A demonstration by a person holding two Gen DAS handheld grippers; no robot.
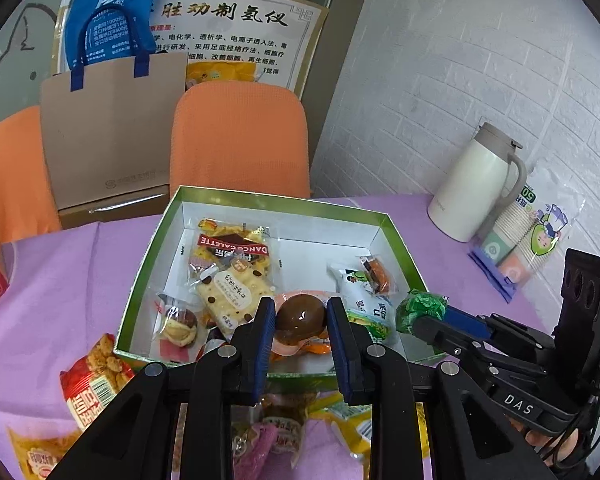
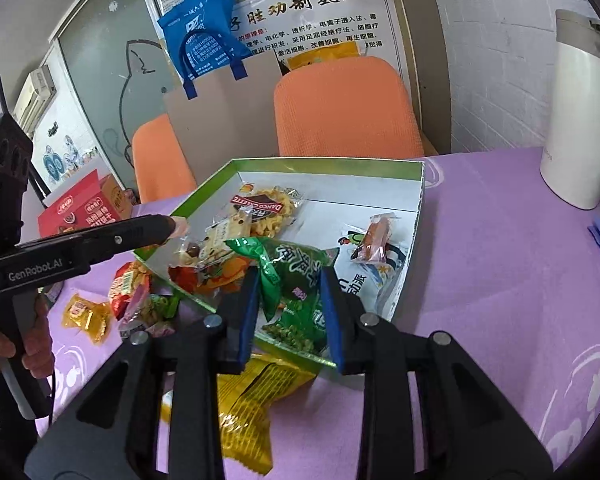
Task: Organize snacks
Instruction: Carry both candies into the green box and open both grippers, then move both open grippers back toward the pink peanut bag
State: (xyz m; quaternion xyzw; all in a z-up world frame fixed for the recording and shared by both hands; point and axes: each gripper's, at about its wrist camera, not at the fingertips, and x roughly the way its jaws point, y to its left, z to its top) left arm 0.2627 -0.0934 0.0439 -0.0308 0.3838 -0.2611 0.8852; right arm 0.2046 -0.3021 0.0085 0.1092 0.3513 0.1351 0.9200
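A green-rimmed box (image 1: 260,196) (image 2: 328,164) with a white inside lies on the purple tablecloth and holds several snack packets. My left gripper (image 1: 300,332) (image 2: 176,226) is shut on a brown egg packet (image 1: 300,316), just above the box's near edge. My right gripper (image 2: 290,316) (image 1: 424,320) is shut on a green pea packet (image 2: 296,284) (image 1: 420,306) over the box's near right corner. Loose packets lie on the cloth in front of the box: a red one (image 1: 92,376) (image 2: 126,284), a yellow one (image 2: 256,400) (image 1: 348,420) and a pink one (image 1: 260,440).
A white thermos jug (image 1: 476,184) (image 2: 580,120) and a pack of paper cups (image 1: 520,240) stand at the back right. A red carton (image 2: 84,208) sits at the left. Two orange chairs (image 1: 240,140) and a brown paper bag (image 1: 112,132) are behind the table.
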